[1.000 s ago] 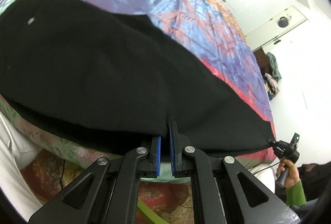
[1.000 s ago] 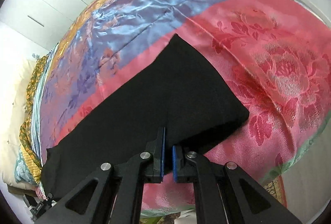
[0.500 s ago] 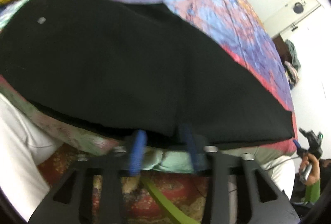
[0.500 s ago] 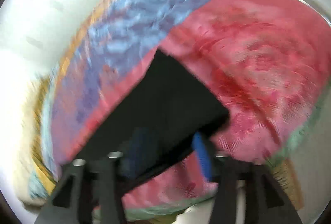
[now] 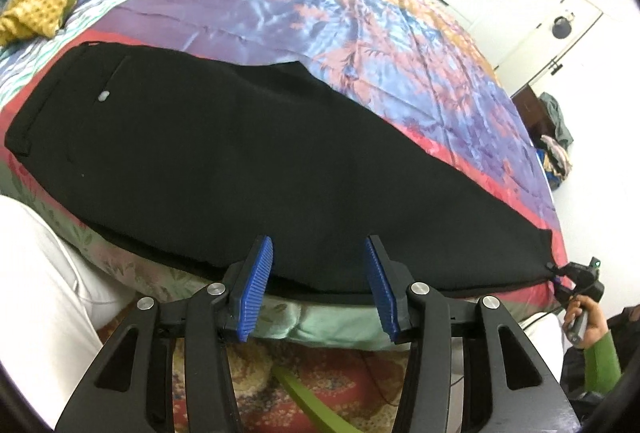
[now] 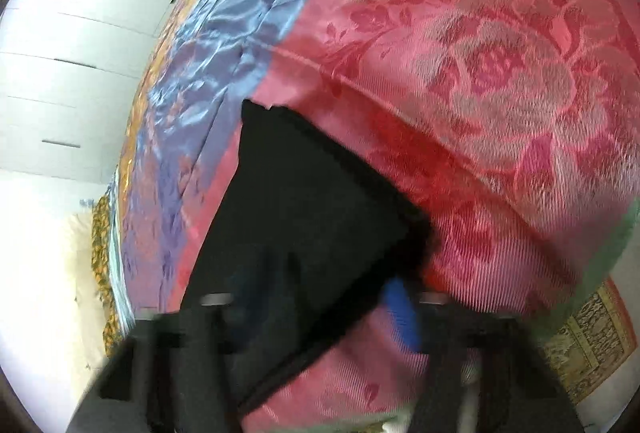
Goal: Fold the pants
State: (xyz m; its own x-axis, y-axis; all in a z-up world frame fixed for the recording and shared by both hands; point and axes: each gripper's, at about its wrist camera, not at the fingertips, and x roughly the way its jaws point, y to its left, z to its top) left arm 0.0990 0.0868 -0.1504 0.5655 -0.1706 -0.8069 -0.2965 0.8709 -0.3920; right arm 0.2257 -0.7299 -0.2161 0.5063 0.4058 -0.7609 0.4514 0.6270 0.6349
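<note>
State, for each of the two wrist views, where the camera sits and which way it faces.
Left wrist: behind the open left gripper, facing across the black pants on the bedspread; the right gripper and hand show.
Right wrist: behind the blurred right gripper, jaws apart, facing the pants' hem end.
Shared: pants, bedspread.

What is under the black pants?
The black pants lie flat on a shiny bedspread with pink, purple and orange patches. The part of the bedspread right beneath the pants is covered, so nothing there can be seen.
</note>
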